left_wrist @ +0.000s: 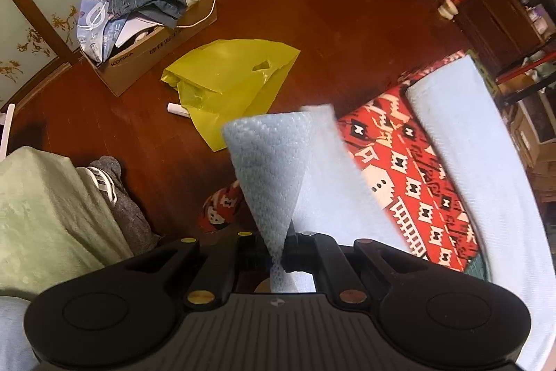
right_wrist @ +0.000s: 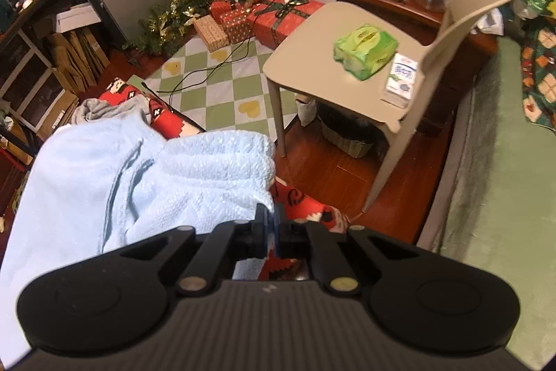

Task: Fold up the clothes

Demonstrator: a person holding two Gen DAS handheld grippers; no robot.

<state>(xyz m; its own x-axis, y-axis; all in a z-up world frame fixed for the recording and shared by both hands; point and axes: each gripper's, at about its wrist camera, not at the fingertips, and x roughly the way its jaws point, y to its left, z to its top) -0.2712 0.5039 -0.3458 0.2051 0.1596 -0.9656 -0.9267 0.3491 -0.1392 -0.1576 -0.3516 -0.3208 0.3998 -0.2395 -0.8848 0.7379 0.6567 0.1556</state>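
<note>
— Inspector: State of your tongs?

— Operator: My left gripper (left_wrist: 278, 258) is clenched on a corner of the light blue garment (left_wrist: 271, 169), which fans out beyond the jaws. My right gripper (right_wrist: 272, 233) is clamped on another edge of that garment (right_wrist: 194, 183).

— Inspector: Where does the garment lie?

— Operator: Bunched and draped over the red patterned blanket (left_wrist: 413, 169), above the wooden floor (left_wrist: 312, 23). A beige chair (right_wrist: 330, 58) stands near, bearing a green packet (right_wrist: 365, 49).
</note>
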